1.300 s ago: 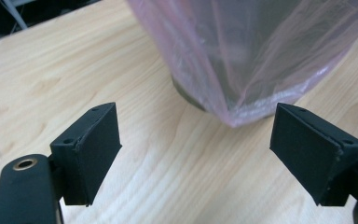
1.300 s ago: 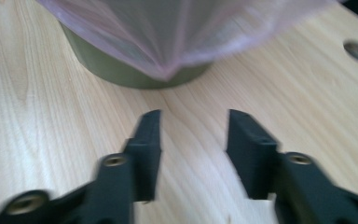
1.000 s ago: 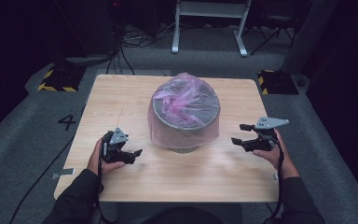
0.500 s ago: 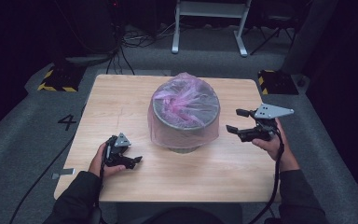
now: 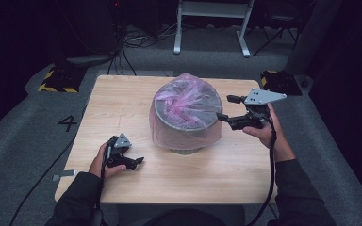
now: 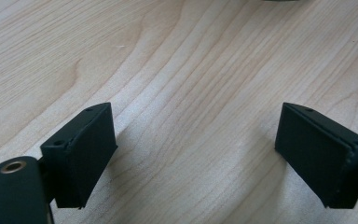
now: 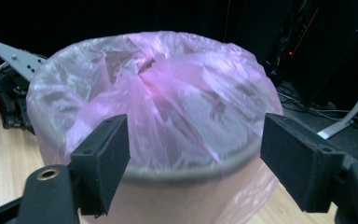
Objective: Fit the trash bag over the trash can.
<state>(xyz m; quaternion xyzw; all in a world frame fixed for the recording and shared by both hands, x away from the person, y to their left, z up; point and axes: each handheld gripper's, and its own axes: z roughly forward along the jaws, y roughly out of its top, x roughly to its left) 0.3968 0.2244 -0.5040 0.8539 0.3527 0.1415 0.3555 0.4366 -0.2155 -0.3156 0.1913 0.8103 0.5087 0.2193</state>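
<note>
A round grey bin [image 5: 185, 126] lined with a pink plastic bag [image 5: 186, 100] stands in the middle of the wooden table [image 5: 122, 94]. My right gripper [image 5: 226, 109] is raised at the bin's right rim, open, jaws pointing at the bag [image 7: 158, 98] with nothing between them. The bin's grey rim [image 7: 177, 173] lies just beyond its fingertips. My left gripper [image 5: 137, 161] rests low on the table at the front left, open and empty, over bare wood [image 6: 191, 93]. That left gripper [image 7: 9, 88] also shows behind the bin in the right gripper view.
The table's front edge [image 5: 169, 200] lies close to the person's arms. Grey carpet surrounds the table, with a "4" marking [image 5: 68, 123] on the left. A white stand [image 5: 212, 23], cables and yellow-black striped blocks [image 5: 56, 82] sit behind the table.
My right gripper has risen and moved left, up to the bin's right rim. My left gripper has slid toward the table's front edge and lowered.
</note>
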